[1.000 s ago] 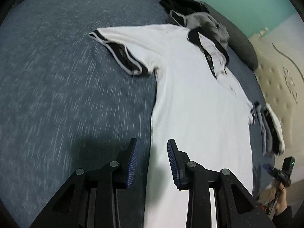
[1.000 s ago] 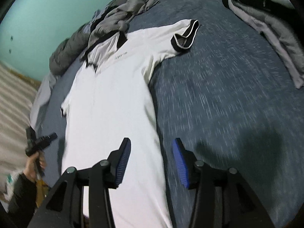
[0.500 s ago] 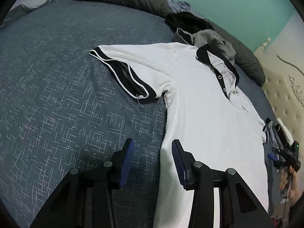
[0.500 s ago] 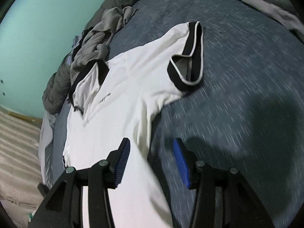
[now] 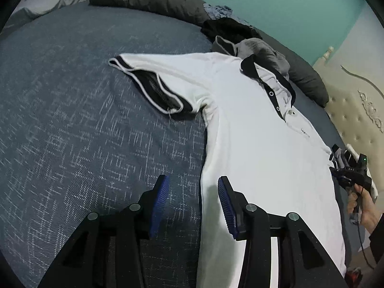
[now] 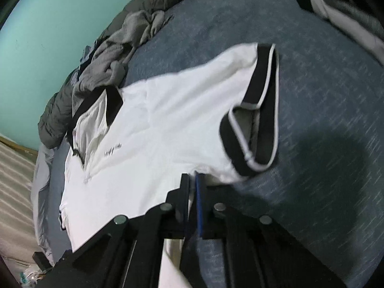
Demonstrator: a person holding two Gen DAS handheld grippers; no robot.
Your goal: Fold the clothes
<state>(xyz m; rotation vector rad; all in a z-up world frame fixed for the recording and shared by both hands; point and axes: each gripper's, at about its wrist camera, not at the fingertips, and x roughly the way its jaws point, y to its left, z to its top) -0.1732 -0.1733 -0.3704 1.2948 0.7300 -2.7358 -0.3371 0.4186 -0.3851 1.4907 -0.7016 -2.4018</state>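
Grey clothes [image 5: 261,50] crowd the polo shirt [image 5: 252,132] collar [image 5: 249,68].

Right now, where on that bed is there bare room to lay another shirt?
The widest bare patch of blue bedspread lies beside the white polo shirt, below its spread sleeve. A smaller one sits between the other sleeve and the folded stack. Near the collar it is crowded with crumpled grey clothes.
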